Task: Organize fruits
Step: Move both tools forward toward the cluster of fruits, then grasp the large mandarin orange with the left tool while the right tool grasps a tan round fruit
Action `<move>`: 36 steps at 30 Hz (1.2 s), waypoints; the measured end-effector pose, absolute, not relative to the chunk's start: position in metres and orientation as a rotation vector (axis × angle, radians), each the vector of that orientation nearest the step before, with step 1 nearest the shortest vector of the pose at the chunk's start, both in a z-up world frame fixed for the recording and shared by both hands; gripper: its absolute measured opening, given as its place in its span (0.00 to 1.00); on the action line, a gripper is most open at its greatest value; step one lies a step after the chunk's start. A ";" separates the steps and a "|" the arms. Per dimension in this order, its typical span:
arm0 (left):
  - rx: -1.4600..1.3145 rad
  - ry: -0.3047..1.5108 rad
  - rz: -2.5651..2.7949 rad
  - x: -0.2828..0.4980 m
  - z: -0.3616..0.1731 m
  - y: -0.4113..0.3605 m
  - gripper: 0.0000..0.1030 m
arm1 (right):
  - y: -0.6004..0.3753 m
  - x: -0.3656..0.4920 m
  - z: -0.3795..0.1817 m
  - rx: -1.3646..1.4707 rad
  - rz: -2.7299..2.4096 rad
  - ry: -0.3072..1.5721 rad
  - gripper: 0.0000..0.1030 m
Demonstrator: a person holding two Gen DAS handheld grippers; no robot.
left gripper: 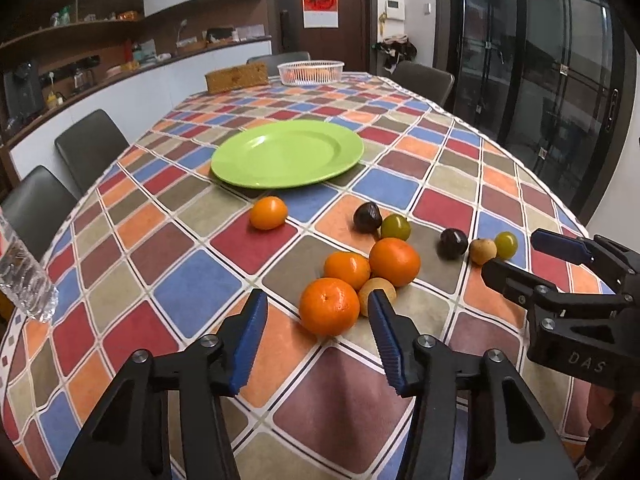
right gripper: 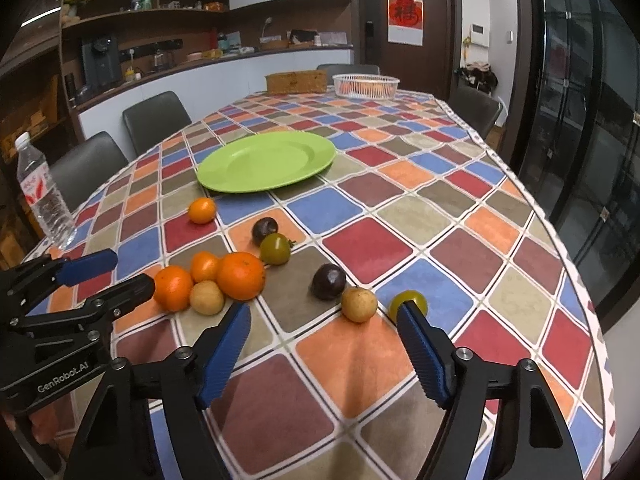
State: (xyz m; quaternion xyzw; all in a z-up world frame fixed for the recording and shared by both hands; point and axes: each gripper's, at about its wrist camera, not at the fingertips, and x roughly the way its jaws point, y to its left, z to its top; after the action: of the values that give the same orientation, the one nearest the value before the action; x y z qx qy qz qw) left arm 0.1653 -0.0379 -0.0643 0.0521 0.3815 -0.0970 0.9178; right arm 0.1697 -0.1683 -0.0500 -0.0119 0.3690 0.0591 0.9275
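Two grippers are seen low over the desk point(left gripper: 120, 216), which is covered in a chequered cloth. The left gripper point(left gripper: 318, 340) is held with its fingers point(left gripper: 252, 344) released, nothing clamped; the nearest mandarin point(left gripper: 329, 306) is framed between them, just ahead of the tips, in a cluster with two more mandarins point(left gripper: 394, 261) and a pale longan point(left gripper: 376, 294). The right gripper point(right gripper: 324, 354) is likewise held unclenched, a second longan point(right gripper: 359, 304) and a green tomato point(right gripper: 408, 303) lying at its tips. Two dark plums point(right gripper: 328, 281) and a lone small orange point(right gripper: 202, 210) are spread nearer the bare green plate point(right gripper: 266, 166). A white basket point(right gripper: 366, 85) is seen at the far end.
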 end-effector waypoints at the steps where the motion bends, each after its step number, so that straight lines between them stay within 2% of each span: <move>1: 0.106 0.792 -0.202 0.167 -0.066 -0.038 0.47 | -0.169 0.173 -0.052 -0.023 0.122 0.766 0.72; 5: 0.104 0.818 -0.211 0.173 -0.072 -0.039 0.45 | -0.170 0.182 -0.061 -0.014 0.128 0.799 0.67; 28: 0.047 0.888 -0.250 0.199 -0.085 -0.040 0.38 | -0.179 0.213 -0.084 0.015 0.118 0.881 0.50; 36: 0.051 0.887 -0.257 0.200 -0.085 -0.041 0.37 | -0.180 0.217 -0.088 0.023 0.121 0.903 0.34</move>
State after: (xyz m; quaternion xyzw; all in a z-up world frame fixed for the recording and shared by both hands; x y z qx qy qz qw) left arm 0.1996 -0.0406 -0.0847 0.0246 0.4280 -0.1238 0.8949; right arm 0.2169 -0.1797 -0.0882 0.0110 0.4362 0.0584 0.8979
